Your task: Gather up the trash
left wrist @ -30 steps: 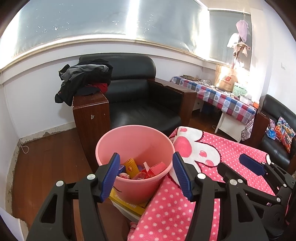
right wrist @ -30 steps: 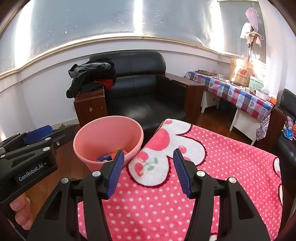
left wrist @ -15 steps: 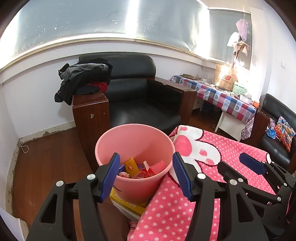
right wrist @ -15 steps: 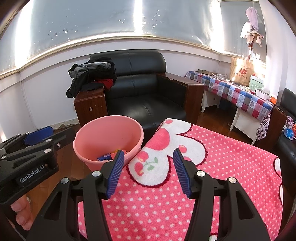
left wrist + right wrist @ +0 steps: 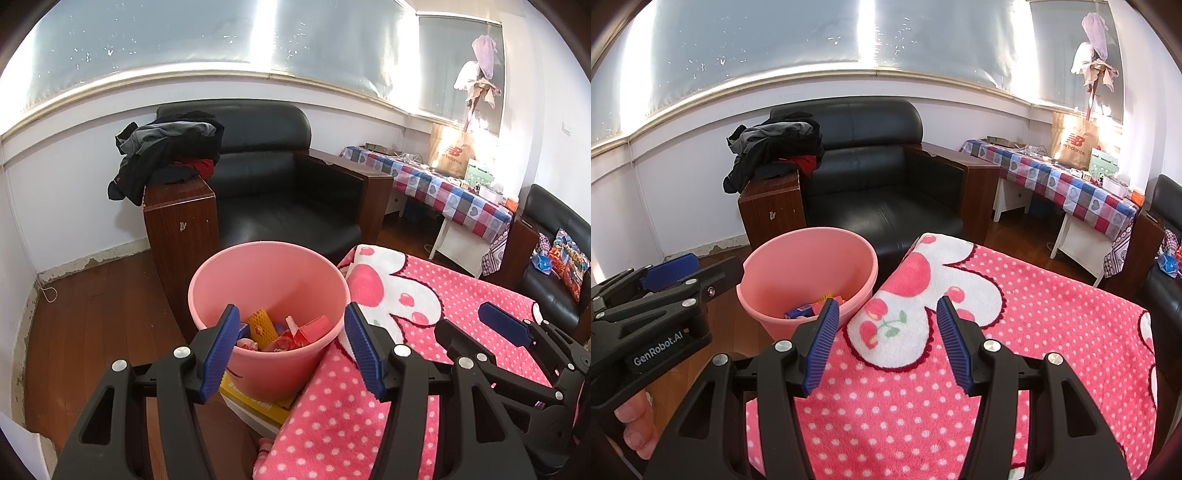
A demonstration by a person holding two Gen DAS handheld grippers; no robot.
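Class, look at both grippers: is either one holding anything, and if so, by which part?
Nothing is held. The left gripper and right gripper both stand open and empty, near the pink bucket.

- You are in a lived-in sitting room: a black leather armchair (image 5: 871, 173) with clothes (image 5: 775, 147) heaped on its wooden arm.
- A side bench under a checked cloth (image 5: 1071, 188) carries a paper shopping bag (image 5: 1073, 142).
- Wooden floor (image 5: 92, 295), frosted windows (image 5: 166, 44).

Round pink plastic bin (image 5: 269, 280) sits left of pink polka-dot fleece blanket (image 5: 1052, 332), touching its edge; crumpled wrappers (image 5: 291, 332) inside; black leather armchair (image 5: 879, 184) behind both.
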